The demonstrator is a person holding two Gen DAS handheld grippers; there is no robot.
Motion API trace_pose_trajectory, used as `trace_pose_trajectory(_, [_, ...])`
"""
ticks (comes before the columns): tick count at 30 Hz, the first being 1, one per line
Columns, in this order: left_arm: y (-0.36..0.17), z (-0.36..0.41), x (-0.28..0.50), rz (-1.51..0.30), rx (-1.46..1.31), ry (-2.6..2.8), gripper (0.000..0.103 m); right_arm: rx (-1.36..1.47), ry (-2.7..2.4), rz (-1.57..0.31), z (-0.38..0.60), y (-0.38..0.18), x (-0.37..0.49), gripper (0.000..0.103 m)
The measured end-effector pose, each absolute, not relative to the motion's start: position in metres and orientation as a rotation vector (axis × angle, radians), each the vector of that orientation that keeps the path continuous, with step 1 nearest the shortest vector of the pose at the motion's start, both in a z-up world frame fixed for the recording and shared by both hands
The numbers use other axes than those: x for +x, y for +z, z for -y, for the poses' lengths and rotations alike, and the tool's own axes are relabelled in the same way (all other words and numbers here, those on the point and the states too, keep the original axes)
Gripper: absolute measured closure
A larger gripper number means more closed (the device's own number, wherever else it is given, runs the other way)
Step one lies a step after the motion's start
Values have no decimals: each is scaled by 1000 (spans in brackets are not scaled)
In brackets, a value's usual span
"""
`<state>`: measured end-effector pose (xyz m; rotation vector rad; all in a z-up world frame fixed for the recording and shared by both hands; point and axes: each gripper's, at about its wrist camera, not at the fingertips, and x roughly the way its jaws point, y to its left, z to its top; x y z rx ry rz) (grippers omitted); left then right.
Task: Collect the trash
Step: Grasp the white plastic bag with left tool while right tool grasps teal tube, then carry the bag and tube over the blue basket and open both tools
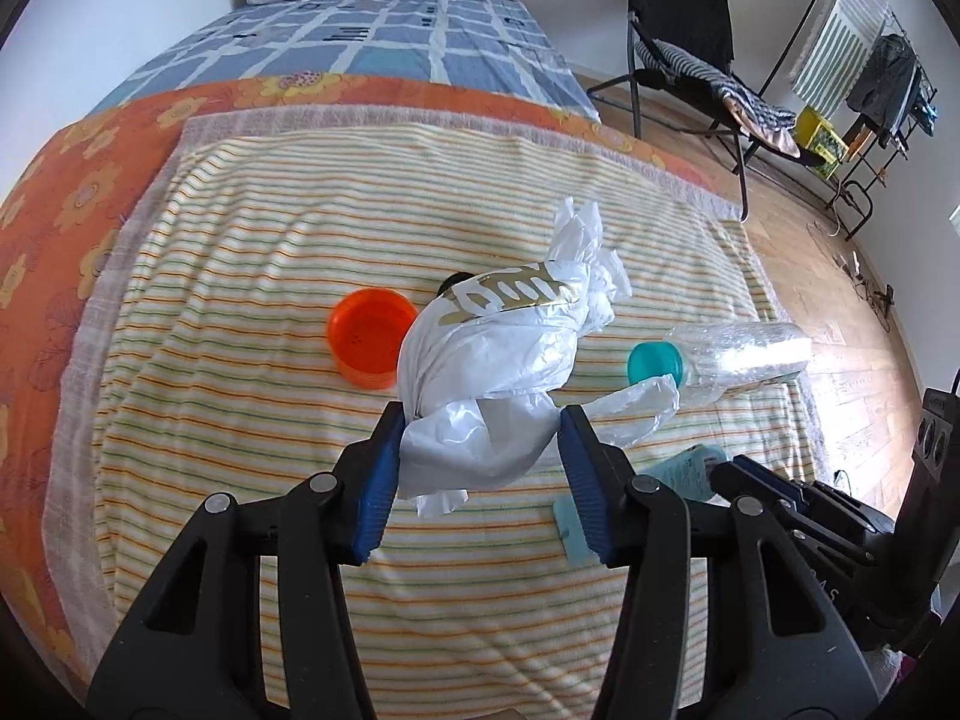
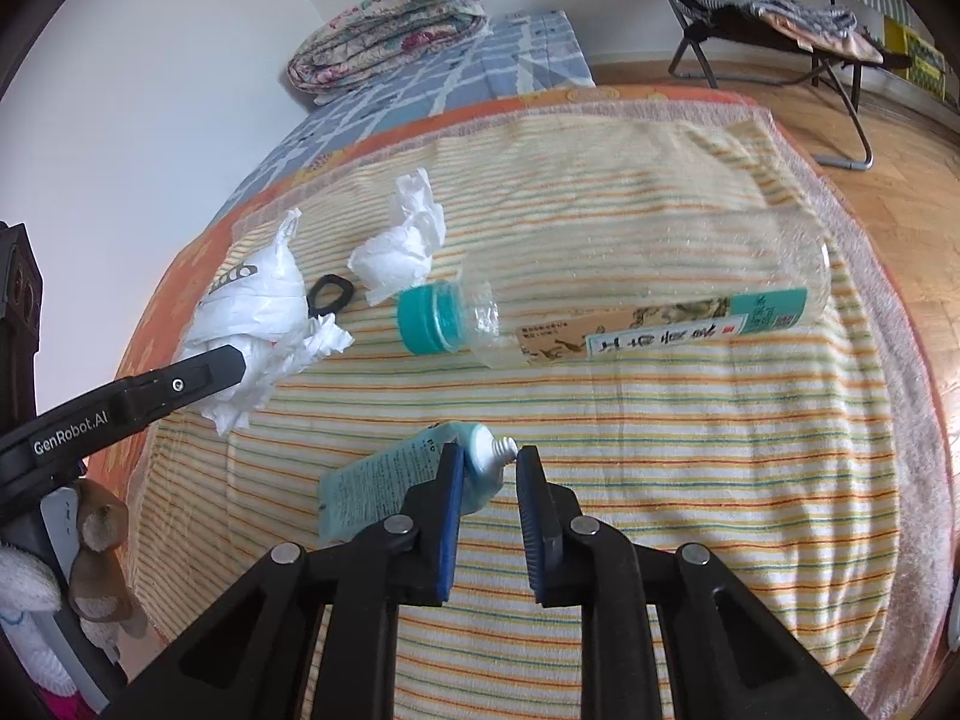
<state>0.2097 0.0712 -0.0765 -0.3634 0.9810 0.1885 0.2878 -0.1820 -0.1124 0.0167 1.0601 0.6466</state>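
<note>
A white plastic bag [image 1: 492, 372] lies on the striped towel [image 1: 240, 300]. My left gripper [image 1: 480, 444] is open, its blue pads on either side of the bag's near end; the bag also shows in the right wrist view [image 2: 258, 312]. An orange cup [image 1: 369, 336] lies left of the bag. A clear bottle with a teal cap [image 2: 630, 306] lies on its side; it also shows in the left wrist view [image 1: 720, 360]. My right gripper [image 2: 489, 468] is open around the neck of a light-blue tube [image 2: 384, 480]. A crumpled tissue [image 2: 402, 246] and a black ring [image 2: 327, 294] lie beyond.
The towel covers an orange floral sheet [image 1: 54, 240] on a bed. A folded quilt [image 2: 390, 24] lies at the bed's far end. A black folding chair [image 1: 690, 60] and a clothes rack [image 1: 870, 90] stand on the wooden floor at right.
</note>
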Motion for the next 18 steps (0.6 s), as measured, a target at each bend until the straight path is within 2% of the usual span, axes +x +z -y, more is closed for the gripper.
trace_pose_trajectory(18, [-26, -94, 123, -906, -382, 145, 51, -141, 675, -827, 203, -46, 233, 87])
